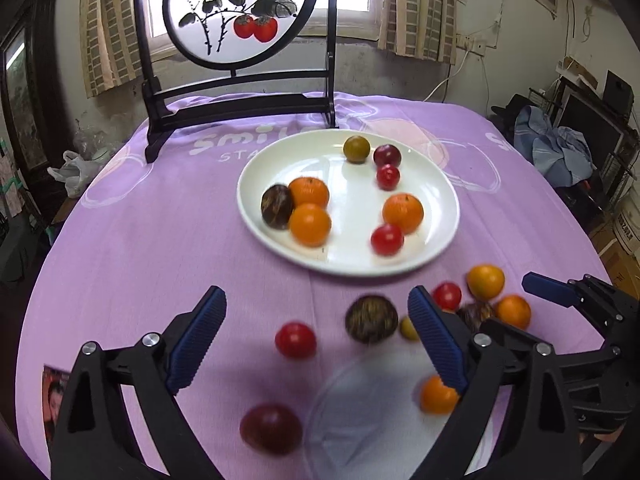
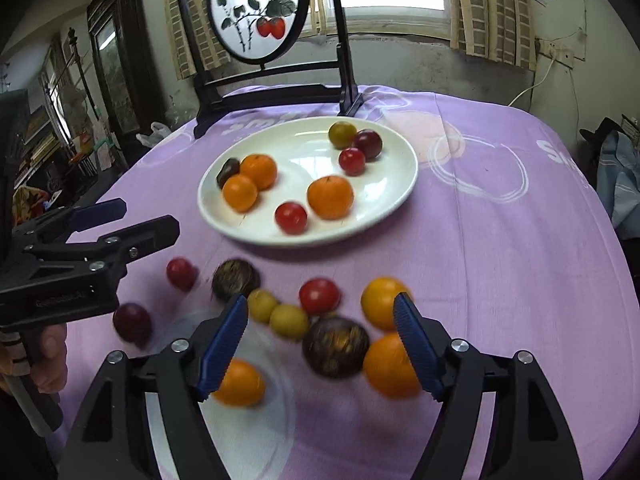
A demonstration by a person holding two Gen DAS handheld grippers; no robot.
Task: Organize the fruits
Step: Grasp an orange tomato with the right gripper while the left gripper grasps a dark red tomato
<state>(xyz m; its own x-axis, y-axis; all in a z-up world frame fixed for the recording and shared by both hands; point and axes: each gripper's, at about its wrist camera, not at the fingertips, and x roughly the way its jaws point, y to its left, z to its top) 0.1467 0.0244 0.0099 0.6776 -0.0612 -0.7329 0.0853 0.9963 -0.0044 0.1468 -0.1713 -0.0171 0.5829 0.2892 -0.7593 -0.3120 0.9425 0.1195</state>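
A white plate (image 1: pixel 352 258) (image 2: pixel 384 148) holds oranges, red tomatoes, a dark mottled fruit, a green fruit and a dark red plum. Loose fruit lies on the purple cloth in front of it: a red tomato (image 1: pixel 295 340), a dark mottled fruit (image 1: pixel 371 319) (image 2: pixel 335 346), a dark red plum (image 1: pixel 271 428) (image 2: pixel 132 322), oranges (image 2: pixel 390 366) and two yellow-green fruits (image 2: pixel 289 321). My left gripper (image 1: pixel 316 320) is open and empty above the loose fruit. My right gripper (image 2: pixel 320 324) is open and empty over the dark fruit and oranges. A clear plate (image 1: pixel 372 412) (image 2: pixel 256 420) lies nearest me with an orange (image 2: pixel 239 383) on it.
A black-framed round painted screen (image 1: pixel 240 12) (image 2: pixel 256 12) stands at the table's far edge behind the white plate. The table edge drops off at left and right. Clutter and shelves stand around the room.
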